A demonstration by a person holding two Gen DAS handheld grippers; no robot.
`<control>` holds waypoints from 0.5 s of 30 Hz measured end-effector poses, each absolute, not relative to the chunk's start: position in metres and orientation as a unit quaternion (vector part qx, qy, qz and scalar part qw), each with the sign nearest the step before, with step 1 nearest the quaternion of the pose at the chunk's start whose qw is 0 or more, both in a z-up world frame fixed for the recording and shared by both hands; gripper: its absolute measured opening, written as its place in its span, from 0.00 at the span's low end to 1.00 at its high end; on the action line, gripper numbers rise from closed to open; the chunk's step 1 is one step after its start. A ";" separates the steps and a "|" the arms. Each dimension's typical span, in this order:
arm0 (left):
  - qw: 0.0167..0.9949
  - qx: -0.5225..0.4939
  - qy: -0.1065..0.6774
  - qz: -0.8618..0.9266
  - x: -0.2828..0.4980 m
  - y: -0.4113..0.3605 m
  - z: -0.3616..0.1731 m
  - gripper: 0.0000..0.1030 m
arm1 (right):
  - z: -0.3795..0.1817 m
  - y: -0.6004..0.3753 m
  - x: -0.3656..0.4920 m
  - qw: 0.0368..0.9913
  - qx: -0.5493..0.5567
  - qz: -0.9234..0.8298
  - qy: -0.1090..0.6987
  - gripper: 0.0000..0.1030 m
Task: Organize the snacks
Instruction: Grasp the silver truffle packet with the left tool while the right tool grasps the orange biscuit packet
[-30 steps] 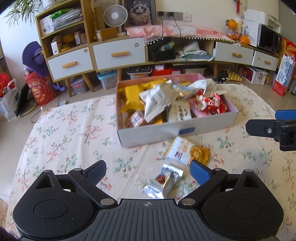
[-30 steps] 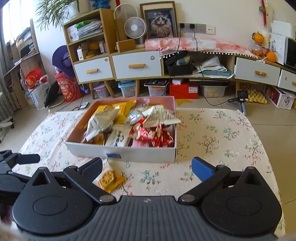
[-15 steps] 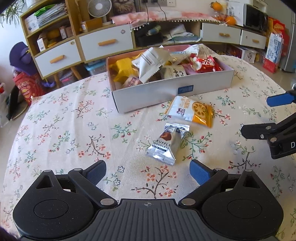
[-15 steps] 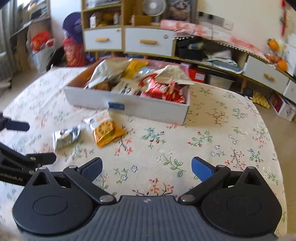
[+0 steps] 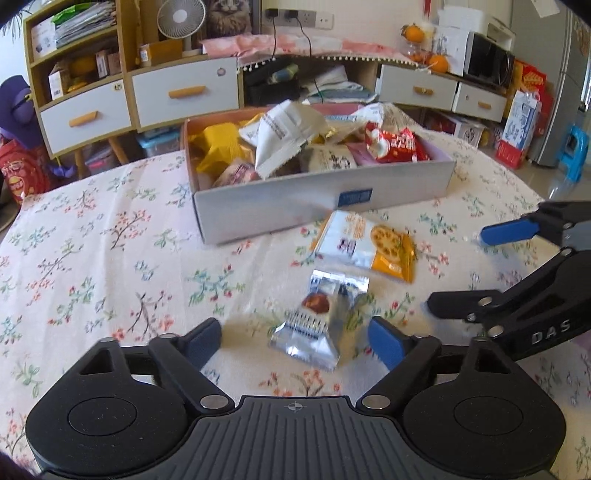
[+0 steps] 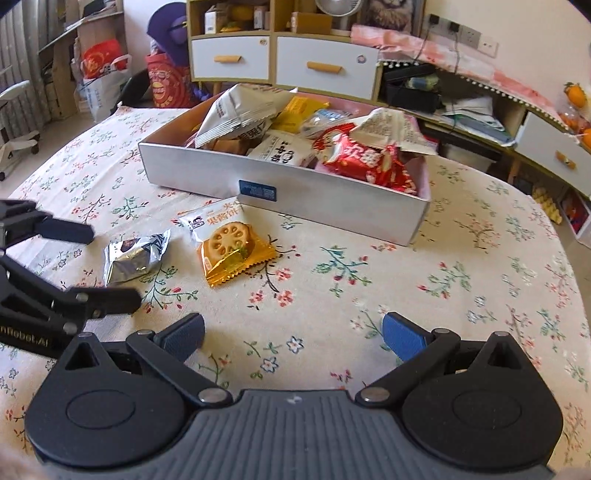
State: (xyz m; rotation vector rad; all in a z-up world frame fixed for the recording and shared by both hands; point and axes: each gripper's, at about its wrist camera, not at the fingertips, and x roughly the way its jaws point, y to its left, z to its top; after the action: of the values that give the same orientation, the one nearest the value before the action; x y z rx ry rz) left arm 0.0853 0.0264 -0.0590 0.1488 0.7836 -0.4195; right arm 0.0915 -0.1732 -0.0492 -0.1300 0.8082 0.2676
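Observation:
A silver chocolate snack packet point(image 5: 320, 322) lies on the floral tablecloth between the open fingers of my left gripper point(image 5: 295, 341), which is empty. The packet also shows in the right wrist view point(image 6: 135, 255). An orange and white biscuit packet point(image 5: 365, 245) lies just beyond it, in front of the white snack box point(image 5: 321, 197), which holds several packets. In the right wrist view the biscuit packet point(image 6: 229, 245) lies ahead and to the left of my right gripper point(image 6: 293, 338), which is open and empty above bare cloth. The box point(image 6: 332, 205) stands farther back.
The round table point(image 5: 92, 258) carries a floral cloth and drops off at its edges. Behind it stand cabinets with white drawers point(image 5: 184, 90), a fan point(image 5: 176, 16) and a microwave point(image 5: 487, 61). My right gripper's fingers point(image 5: 509, 230) show at the right of the left wrist view.
My left gripper has moved forward and lower, so the silver packet now lies between its fingers. My right gripper has moved closer to the table and the box.

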 end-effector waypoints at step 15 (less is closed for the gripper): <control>0.900 0.045 0.393 -0.183 0.095 0.020 -0.050 0.22 | -0.055 -0.177 0.094 0.924 -0.044 0.168 0.340 1.00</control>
State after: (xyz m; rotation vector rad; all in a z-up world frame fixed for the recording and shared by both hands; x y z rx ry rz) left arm 0.0951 0.0198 -0.0505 0.0934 0.8126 -0.3793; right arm 0.0944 -0.1774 -0.0552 -0.0904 0.6971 0.3449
